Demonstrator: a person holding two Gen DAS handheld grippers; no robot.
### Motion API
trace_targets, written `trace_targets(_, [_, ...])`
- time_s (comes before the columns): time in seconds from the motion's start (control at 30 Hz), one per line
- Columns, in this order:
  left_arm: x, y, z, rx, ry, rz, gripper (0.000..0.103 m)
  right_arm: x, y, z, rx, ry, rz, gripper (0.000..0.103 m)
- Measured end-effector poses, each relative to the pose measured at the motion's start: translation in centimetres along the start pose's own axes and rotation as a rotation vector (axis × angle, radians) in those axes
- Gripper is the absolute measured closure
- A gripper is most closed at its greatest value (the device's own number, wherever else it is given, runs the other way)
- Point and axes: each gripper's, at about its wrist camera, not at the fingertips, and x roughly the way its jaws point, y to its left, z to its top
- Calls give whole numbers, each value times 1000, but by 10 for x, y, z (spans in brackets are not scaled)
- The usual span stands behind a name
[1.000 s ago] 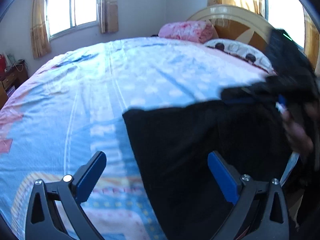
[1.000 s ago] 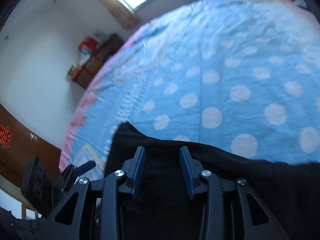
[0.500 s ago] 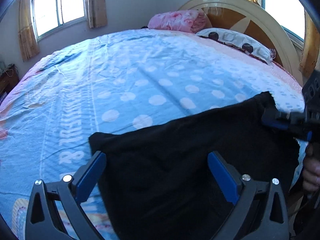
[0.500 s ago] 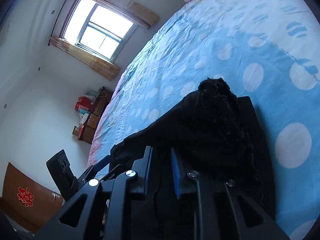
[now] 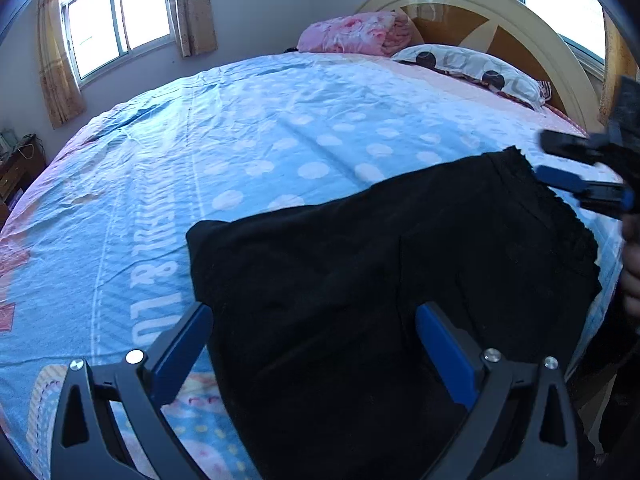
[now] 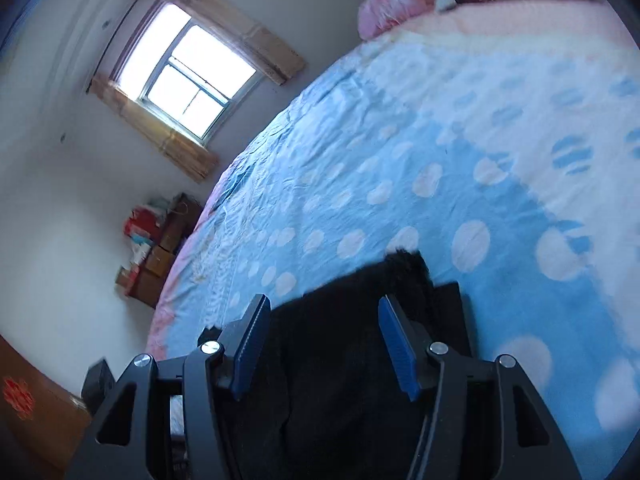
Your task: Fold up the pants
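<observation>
Bedroom, dotted blue bedsheet (image 5: pixel 280 128). Black pants (image 5: pixel 360 280) flat, lower centre. Right gripper (image 6: pixel 324 340) just opened, gripping nothing (released for the fold); left gripper (image 5: pixel 312 344) wide open, empty.

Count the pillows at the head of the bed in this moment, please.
2: a pink floral pillow against the headboard, and a white pillow with dark circles beside it, nearer the camera's right. Others may be hidden beyond the frame edge.

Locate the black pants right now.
The black pants lie flat on the blue polka-dot bedsheet at the near edge of the bed, low and right of centre in the left wrist view, under both open grippers.
</observation>
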Motion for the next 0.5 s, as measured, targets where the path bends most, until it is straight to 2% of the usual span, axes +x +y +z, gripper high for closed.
trace_targets(0.13, [-2, -5, -10, 7, 7, -12, 0, -29, 23, -36, -129, 53, 36, 45])
trace_targets(0.27, [2, -6, -14, -8, 18, -15, 0, -25, 17, -77, -195, 152, -37, 45])
trace_targets(0.4, [7, -9, -18, 2, 23, -15, 0, -23, -2, -92, -188, 118, -10, 45])
trace_targets(0.5, [10, -7, -21, -16, 25, -30, 0, -19, -3, -95, -219, 130, -21, 45])
